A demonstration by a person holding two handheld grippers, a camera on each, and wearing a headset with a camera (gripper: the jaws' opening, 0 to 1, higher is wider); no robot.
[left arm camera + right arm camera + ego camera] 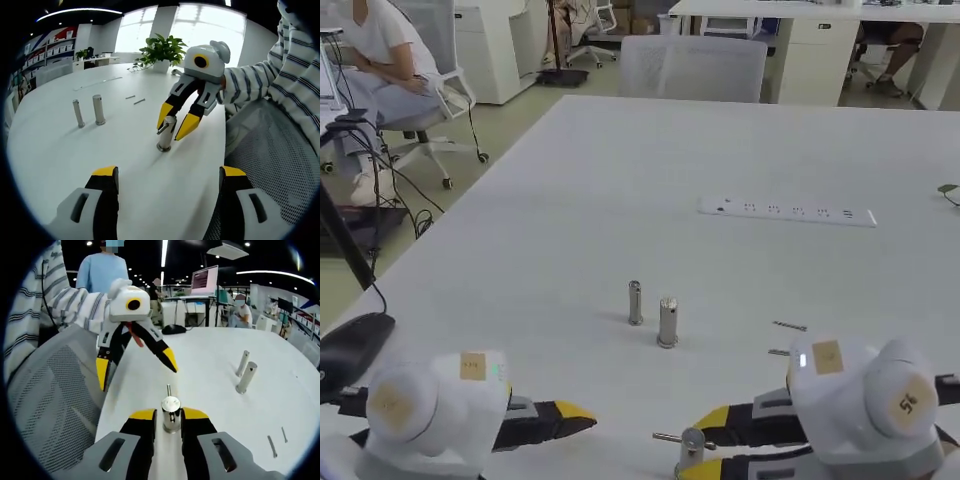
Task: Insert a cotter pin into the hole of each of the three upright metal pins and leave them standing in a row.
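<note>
Two bare upright metal pins (635,302) (667,322) stand side by side mid-table. Nearer me stands a third metal pin (690,452) with a cotter pin (665,437) through its hole. My right gripper (708,443) is shut on this third pin (171,416), a jaw on each side of it. In the left gripper view the right gripper (173,129) clasps the top of that pin (165,136). My left gripper (568,418) is open and holds nothing, off to the left of the pin; its fingers (106,175) are spread wide. Two loose cotter pins (788,326) (778,352) lie to the right.
A white power strip (788,212) lies farther back on the white table (620,180). A dark mouse-like object (350,345) sits at the table's left edge. Office chairs and seated people are beyond the table. A potted plant (161,50) stands at one end.
</note>
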